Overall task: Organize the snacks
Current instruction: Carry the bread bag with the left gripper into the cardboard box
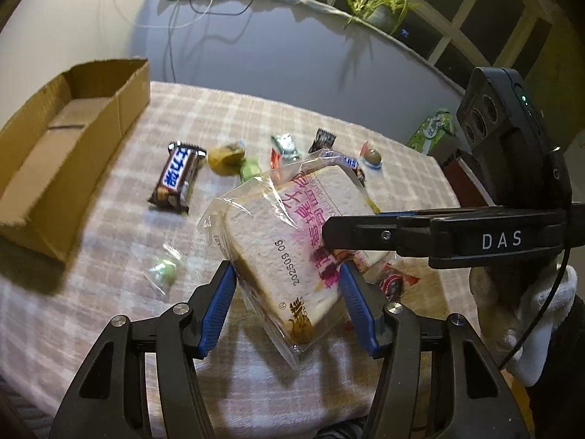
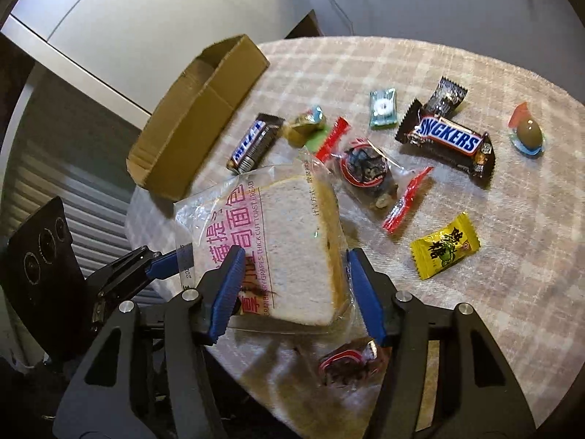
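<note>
Bread pack (image 1: 289, 252): a bagged slice of thick toast bread, lifted clear of the worktop (image 1: 109, 292) and tilted, held between both of your claws.
Left claw (image 1: 287, 294): your blue pads press the pack from both sides at its lower end.
Right claw (image 2: 292, 285): clamped across the same pack; in the left view its black finger (image 1: 384, 236) lies over the pack's right side.
Snickers bar (image 2: 448, 139): beyond the bread pack, flat on the checked cloth.
Small sweets: scattered around the bread pack, among them a yellow packet (image 2: 444, 245) to its right.
Cardboard box (image 1: 62, 153): open, empty, left of the bread pack at the worktop's edge.
</note>
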Tool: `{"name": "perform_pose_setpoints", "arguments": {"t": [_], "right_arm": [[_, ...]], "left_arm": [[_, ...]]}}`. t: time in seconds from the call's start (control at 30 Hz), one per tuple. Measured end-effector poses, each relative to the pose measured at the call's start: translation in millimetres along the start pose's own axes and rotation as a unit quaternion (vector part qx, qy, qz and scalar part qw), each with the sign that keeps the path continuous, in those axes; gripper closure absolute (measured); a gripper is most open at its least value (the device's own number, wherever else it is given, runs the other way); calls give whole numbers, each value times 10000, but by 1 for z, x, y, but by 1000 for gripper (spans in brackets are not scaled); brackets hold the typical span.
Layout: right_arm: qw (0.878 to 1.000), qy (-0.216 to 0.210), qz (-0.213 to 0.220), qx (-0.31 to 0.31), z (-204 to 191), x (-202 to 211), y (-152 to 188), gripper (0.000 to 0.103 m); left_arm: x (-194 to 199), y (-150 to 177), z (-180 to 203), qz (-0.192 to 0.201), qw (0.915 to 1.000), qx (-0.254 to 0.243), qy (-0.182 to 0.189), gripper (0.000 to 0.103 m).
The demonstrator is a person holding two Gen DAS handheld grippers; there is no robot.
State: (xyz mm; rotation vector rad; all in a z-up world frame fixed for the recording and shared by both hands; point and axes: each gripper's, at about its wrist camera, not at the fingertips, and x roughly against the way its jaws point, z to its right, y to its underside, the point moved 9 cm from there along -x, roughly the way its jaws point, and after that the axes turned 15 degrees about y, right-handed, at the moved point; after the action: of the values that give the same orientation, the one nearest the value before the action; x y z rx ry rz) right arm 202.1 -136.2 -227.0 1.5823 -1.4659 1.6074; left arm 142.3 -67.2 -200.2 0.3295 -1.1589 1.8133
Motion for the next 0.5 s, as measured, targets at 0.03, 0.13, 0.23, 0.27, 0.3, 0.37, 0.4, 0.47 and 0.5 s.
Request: {"name": "perform_pose_setpoints", "arguments": {"t": [0.03,0.13,0.23,0.27,0.3,0.37,0.4,0.47,0.5], "right_arm": [[10000,4,39,-11,-1,3,-1,42],[9999,24,132,-64,-11,10,-5,42],[9997,75,210,-44,-27,17,-12,42],[9997,104,229,-12,-35,19,-15,42],[9996,138,256,26,-43,20,-19,42],[9993,168,314,66,-57,23,-23,42],[9992,176,338,89,-63,24,-26,42],[9990,174,389,155,-79,25,-33,42],[9989,178,408,177,-86,24,-37,42]], "left_arm": [[4,-1,0,43,10000,-35,11,45],[18,-6,-2,163,9998,-115,52,45],[34,-14,-8,288,9994,-187,54,45],[39,-16,-11,320,9993,-195,57,45],[45,-20,-14,364,9991,-214,50,45],[58,-26,-22,450,9986,-288,33,45],[66,-30,-27,494,9983,-321,13,45],[76,-36,-36,567,9977,-368,-30,45],[82,-40,-41,604,9974,-397,-60,45]]}}
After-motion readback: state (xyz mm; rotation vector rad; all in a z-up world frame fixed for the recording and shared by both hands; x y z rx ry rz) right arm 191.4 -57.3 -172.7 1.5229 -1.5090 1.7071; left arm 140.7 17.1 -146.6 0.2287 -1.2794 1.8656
